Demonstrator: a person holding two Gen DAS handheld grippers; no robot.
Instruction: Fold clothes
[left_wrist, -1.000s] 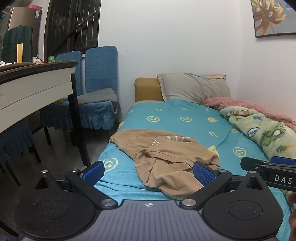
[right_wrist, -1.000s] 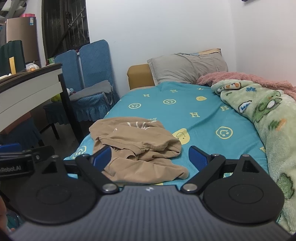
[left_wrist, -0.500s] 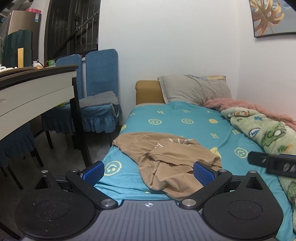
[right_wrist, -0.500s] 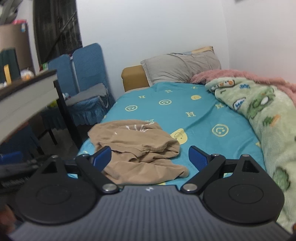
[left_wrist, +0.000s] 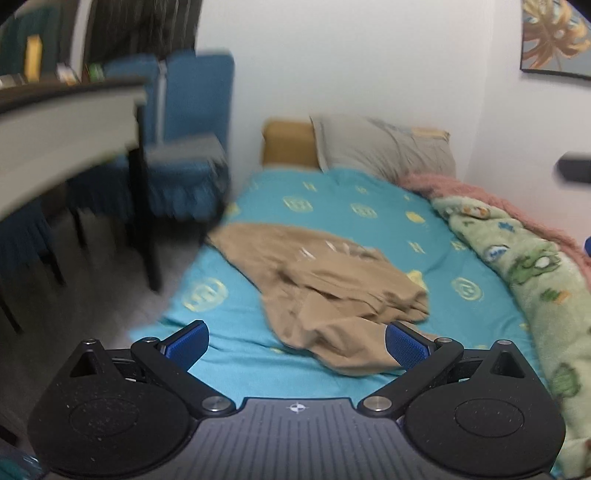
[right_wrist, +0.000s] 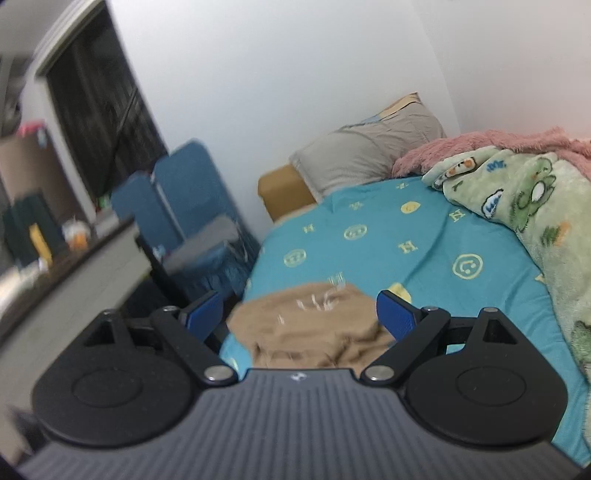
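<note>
A crumpled tan garment (left_wrist: 332, 291) lies in a heap on the near left part of the teal bedsheet (left_wrist: 347, 214). My left gripper (left_wrist: 297, 343) is open, above the bed's near edge, its blue right pad in front of the garment's near hem. In the right wrist view the same tan garment (right_wrist: 310, 328) shows between the blue pads of my right gripper (right_wrist: 301, 314), which is open and tilted. Nothing is held by either gripper. The garment's near part is hidden behind the right gripper's body.
A green cartoon blanket (left_wrist: 524, 280) and a pink fleece (right_wrist: 472, 147) pile along the bed's right side by the wall. A grey pillow (left_wrist: 384, 151) lies at the head. Left of the bed stand blue-covered chairs (left_wrist: 192, 155) and a table (left_wrist: 70, 122) with dark legs.
Both views have shifted and blurred. The left gripper has swung so the garment sits more to the right. The right gripper has rolled and moved closer over the garment.
</note>
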